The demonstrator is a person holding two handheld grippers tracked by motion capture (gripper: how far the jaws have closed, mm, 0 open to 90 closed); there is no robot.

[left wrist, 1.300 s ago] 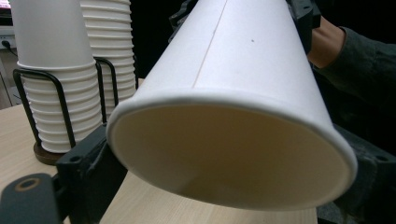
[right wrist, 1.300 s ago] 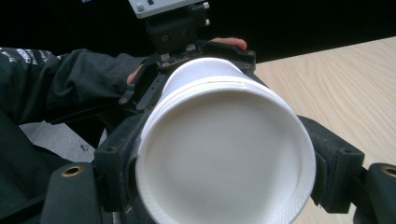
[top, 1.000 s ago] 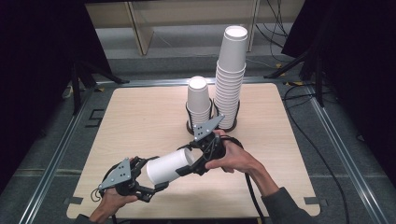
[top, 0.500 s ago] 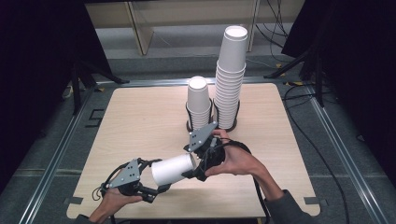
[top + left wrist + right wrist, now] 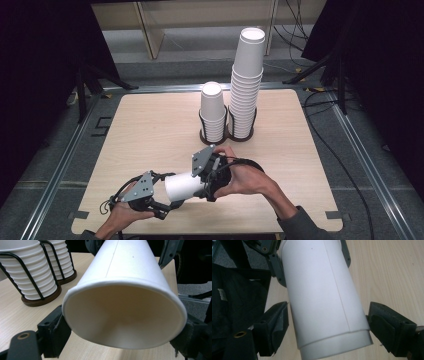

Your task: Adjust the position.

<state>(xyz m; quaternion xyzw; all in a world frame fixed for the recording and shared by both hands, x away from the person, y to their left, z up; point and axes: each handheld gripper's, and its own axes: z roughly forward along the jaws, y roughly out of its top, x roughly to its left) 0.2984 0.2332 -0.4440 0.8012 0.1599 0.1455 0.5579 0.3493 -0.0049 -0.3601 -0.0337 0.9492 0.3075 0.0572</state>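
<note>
- While left gripper (image 5: 167, 202) clamps the paper cup (image 5: 183, 186) at its rim, hold steady.
- Right gripper (image 5: 206, 187) straddles the base; contact unclear, squeeze gently.

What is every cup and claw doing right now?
Paper cup: on its side in the air, held at both ends.
Left claw: shut on the cup's open rim.
Right claw: around the cup's base; grip unclear.
Short cup stack: upright in its wire holder.
Tall cup stack: upright in its holder, beside the short one.
</note>
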